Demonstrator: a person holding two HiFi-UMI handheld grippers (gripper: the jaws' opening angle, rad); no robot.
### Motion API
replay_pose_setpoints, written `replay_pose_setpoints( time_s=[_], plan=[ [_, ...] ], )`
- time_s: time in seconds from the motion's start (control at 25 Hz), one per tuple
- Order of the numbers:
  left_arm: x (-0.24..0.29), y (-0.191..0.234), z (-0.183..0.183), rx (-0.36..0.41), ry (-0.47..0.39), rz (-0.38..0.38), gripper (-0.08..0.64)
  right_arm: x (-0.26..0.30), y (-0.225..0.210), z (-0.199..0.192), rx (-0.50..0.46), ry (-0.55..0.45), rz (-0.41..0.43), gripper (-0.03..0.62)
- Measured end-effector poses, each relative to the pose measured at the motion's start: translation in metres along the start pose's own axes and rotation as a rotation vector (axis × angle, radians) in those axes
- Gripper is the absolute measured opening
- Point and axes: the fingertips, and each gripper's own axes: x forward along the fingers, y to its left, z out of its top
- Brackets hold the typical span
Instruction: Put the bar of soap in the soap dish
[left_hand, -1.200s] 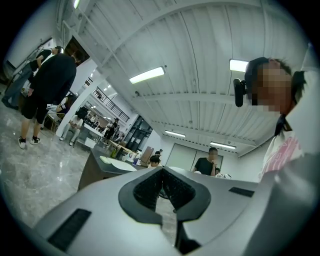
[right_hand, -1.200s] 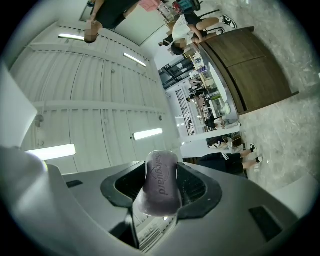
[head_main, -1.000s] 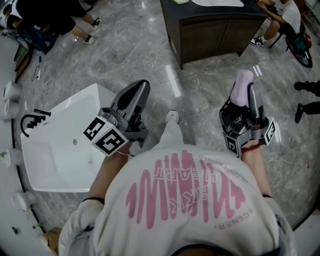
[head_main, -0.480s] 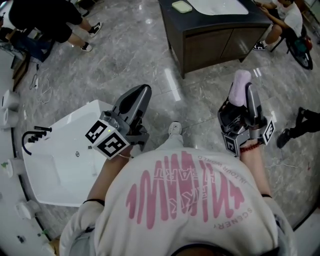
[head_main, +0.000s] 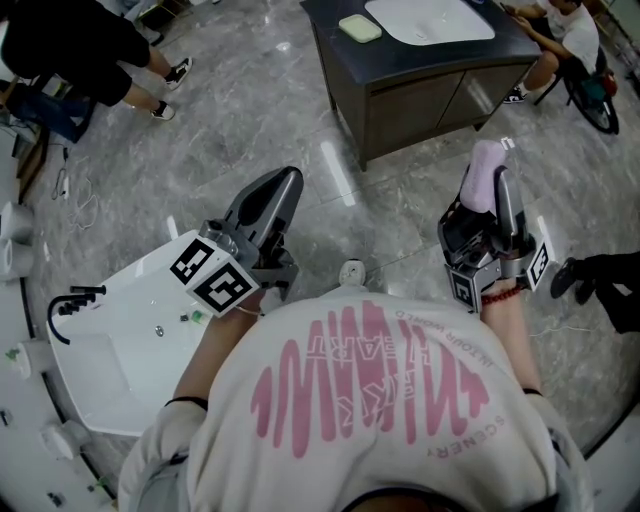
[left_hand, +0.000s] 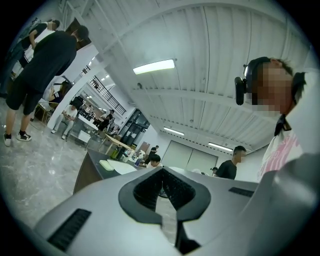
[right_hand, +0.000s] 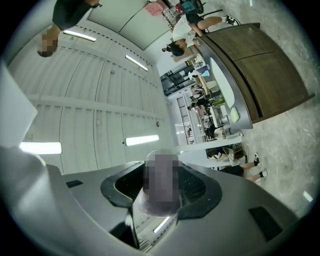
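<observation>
Carrying step: gripping pale pink bar of soap (head_main: 486, 165) upright in right gripper (head_main: 490, 195) jaws, well apart from pale green rectangular soap dish (head_main: 359, 27) sitting near left edge of dark cabinet tabletop (head_main: 420, 58). Holding left gripper (head_main: 272, 195) jaws pressed together, empty. Next, probably: stepping closer, then lowering soap into dish.

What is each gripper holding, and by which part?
The right gripper grips the pink soap bar by one end; the left gripper is shut, empty.
</observation>
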Motion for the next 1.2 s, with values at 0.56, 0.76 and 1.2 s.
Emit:
replay_pose_setpoints(
  time_s=[0.56, 0.76, 1.2],
  plan=[
    [0.052, 0.057, 0.045, 0.008, -0.003, -0.066, 0.009, 0.064, -0.024, 0.022, -0.049, -0.032, 0.011, 0.202],
    [0.063, 0.074, 0.055, 0.014, -0.006, -0.069, 0.011, 0.077, -0.032, 0.031, -0.057, -0.049, 0.014, 0.202],
    [0.08, 0.089, 0.068, 0.034, -0.014, -0.097, 0.009, 0.09, -0.035, 0.046, -0.083, -0.089, 0.034, 0.202]
  ],
)
